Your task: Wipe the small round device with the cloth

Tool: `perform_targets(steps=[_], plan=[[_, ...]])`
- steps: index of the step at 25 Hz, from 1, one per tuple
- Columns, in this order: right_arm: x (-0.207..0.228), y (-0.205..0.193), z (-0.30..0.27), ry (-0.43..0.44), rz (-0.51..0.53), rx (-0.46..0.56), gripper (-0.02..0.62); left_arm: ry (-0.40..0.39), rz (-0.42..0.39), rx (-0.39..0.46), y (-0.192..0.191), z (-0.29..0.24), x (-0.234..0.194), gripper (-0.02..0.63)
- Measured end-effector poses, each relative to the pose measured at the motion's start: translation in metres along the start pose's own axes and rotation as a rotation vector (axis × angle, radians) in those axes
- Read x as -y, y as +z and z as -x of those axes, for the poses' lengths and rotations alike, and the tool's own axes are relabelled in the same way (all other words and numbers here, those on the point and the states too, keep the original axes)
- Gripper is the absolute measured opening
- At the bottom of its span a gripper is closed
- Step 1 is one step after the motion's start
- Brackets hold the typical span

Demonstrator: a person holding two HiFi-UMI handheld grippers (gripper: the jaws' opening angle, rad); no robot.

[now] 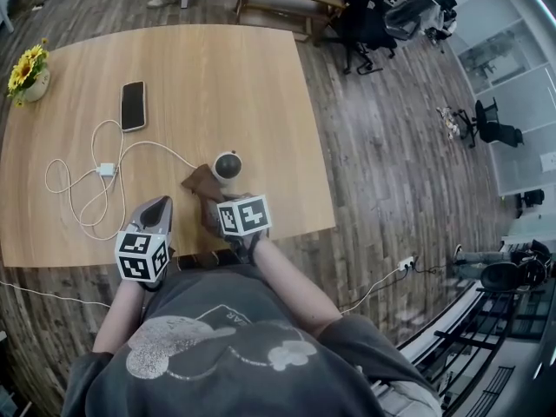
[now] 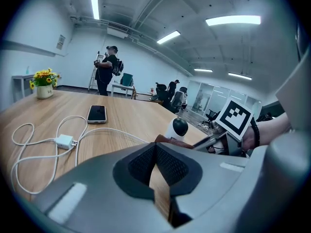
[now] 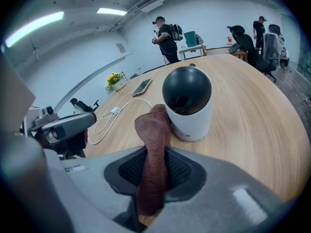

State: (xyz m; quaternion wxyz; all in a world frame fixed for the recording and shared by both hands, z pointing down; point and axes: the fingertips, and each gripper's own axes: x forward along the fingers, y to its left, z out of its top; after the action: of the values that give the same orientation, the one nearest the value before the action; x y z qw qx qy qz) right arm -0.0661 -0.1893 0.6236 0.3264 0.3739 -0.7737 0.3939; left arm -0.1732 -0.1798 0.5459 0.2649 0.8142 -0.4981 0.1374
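The small round device (image 1: 228,166) is a white cylinder with a black dome top (image 3: 187,101), standing on the wooden table (image 1: 217,68) near its front edge. A brown cloth (image 3: 152,154) hangs pinched between the jaws of my right gripper (image 3: 151,174), its free end leaning against the device's left side. In the head view the cloth (image 1: 202,182) lies just left of the device, in front of the right gripper (image 1: 224,205). My left gripper (image 1: 153,212) hovers at the table's front edge, shut with nothing in it (image 2: 156,165). The left gripper view shows the device (image 2: 177,128) ahead to the right.
A white charger with looped cable (image 1: 106,170) lies left of the device, its cord running toward it. A black phone (image 1: 133,105) lies further back, and a flower pot (image 1: 29,75) sits at the far left edge. A person (image 2: 106,70) stands beyond the table; office chairs (image 1: 373,16) stand behind.
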Motion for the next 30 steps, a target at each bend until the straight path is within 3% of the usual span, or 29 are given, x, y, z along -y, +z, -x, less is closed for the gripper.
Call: perform_targets(steps=[8, 18, 24, 30], plan=[[-0.041, 0.004, 0.015, 0.067, 0.111, 0.080, 0.078, -0.025, 0.016, 0.006, -0.007, 0.005, -0.002, 0.018], [-0.079, -0.033, 0.027, 0.110, 0.213, 0.065, 0.078, -0.051, 0.033, -0.004, -0.031, 0.018, 0.003, 0.018], [-0.080, -0.050, 0.046, 0.162, 0.194, 0.103, 0.078, -0.021, 0.022, -0.004, -0.045, 0.030, 0.026, 0.018], [-0.056, -0.093, 0.091, 0.173, 0.172, 0.139, 0.078, 0.017, 0.021, 0.010, -0.061, 0.042, 0.072, 0.018]])
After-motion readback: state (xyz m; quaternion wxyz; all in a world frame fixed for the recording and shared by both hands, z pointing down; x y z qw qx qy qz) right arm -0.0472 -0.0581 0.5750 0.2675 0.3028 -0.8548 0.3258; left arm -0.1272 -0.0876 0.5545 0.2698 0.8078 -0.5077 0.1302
